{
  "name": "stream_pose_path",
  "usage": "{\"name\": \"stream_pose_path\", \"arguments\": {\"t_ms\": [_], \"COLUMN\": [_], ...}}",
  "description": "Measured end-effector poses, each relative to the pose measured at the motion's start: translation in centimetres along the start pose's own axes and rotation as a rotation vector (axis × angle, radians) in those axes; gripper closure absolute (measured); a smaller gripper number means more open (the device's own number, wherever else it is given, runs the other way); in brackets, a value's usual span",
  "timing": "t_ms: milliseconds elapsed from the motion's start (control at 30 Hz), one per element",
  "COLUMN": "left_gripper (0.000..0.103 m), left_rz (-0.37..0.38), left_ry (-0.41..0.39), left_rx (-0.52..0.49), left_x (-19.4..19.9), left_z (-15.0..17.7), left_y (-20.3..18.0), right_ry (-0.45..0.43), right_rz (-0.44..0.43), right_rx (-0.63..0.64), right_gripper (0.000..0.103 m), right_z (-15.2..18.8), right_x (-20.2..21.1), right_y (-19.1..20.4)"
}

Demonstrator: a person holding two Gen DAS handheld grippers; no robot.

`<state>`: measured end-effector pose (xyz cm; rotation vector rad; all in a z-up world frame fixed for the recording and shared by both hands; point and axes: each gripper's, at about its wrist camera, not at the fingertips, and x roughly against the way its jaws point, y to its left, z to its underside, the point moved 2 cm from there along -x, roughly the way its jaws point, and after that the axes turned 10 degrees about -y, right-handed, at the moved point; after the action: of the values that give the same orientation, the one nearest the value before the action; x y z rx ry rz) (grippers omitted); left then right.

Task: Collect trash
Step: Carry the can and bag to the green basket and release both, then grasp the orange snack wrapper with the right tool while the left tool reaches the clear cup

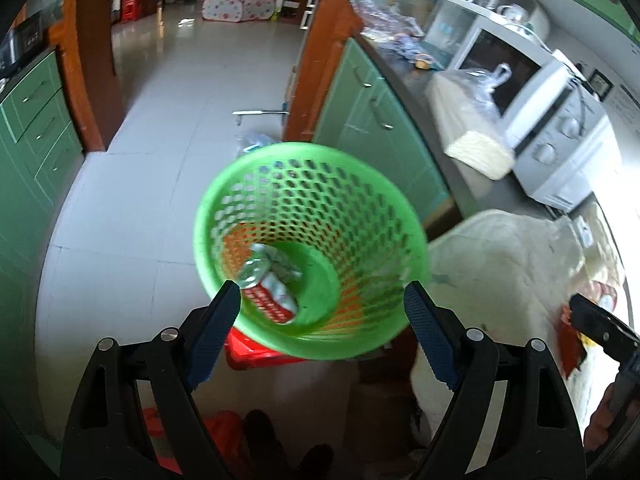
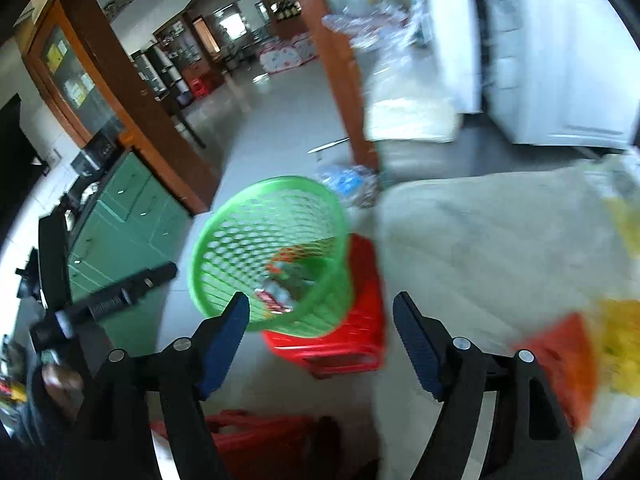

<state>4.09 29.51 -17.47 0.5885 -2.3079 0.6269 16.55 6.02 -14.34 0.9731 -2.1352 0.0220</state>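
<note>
A green perforated basket (image 1: pixel 304 148) (image 2: pixel 240 240) stands on a red stool (image 2: pixel 352 344). Inside it lie a crushed red-and-white can (image 1: pixel 272 300) (image 2: pixel 274 302) and a crumpled wrapper (image 1: pixel 280 264). My left gripper (image 1: pixel 322 286) hovers above the basket's near rim, open, with nothing between its pads. My right gripper (image 2: pixel 321 298) is open and empty too, over the stool beside the basket; its tip shows at the edge of the left wrist view (image 1: pixel 600 328). On the cloth-covered table (image 2: pixel 480 240) to the right lie blurred yellow wrappers (image 2: pixel 624 348) and an orange wrapper (image 2: pixel 568 356).
Green cabinets (image 1: pixel 372 120) and a wooden door post (image 1: pixel 320 60) stand behind the basket. A white microwave (image 1: pixel 552 120) sits on the counter. Clear plastic bottles (image 2: pixel 352 184) lie on the tiled floor beyond. A red plastic bag (image 2: pixel 256 440) lies below my grippers.
</note>
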Motion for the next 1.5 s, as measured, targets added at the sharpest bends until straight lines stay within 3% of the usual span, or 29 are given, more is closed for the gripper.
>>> {"name": "stream_pose_path", "arguments": {"t_ms": [167, 300, 500, 800, 867, 1233, 1500], "left_gripper": [0.020, 0.020, 0.020, 0.020, 0.020, 0.020, 0.012], "left_rz": [0.043, 0.078, 0.131, 0.199, 0.214, 0.362, 0.441], "left_ry": [0.006, 0.009, 0.015, 0.025, 0.029, 0.065, 0.096], "left_rx": [-0.033, -0.064, -0.119, -0.189, -0.208, -0.365, -0.519], "left_x": [0.7, 1.3, 1.5, 1.0, 0.9, -1.4, -3.9], "left_z": [0.8, 1.4, 1.6, 1.1, 1.1, 1.4, 3.1], "left_y": [-3.0, -5.2, -8.5, -12.9, -14.0, -23.3, -30.7], "right_ry": [-0.030, 0.003, 0.027, 0.075, 0.079, 0.068, 0.048], "right_rz": [0.131, 0.204, 0.195, 0.195, 0.187, 0.138, 0.105], "right_rx": [0.014, -0.012, -0.050, -0.040, -0.050, -0.096, -0.145], "right_gripper": [0.021, 0.021, 0.021, 0.021, 0.031, 0.057, 0.065], "right_z": [2.0, 3.8, 5.2, 5.7, 5.8, 6.5, 7.9], "right_x": [4.0, 4.9, 4.6, 2.2, 1.9, 3.2, 5.1], "right_y": [-5.1, -9.1, -12.4, -14.0, -14.4, -15.3, -15.6]}}
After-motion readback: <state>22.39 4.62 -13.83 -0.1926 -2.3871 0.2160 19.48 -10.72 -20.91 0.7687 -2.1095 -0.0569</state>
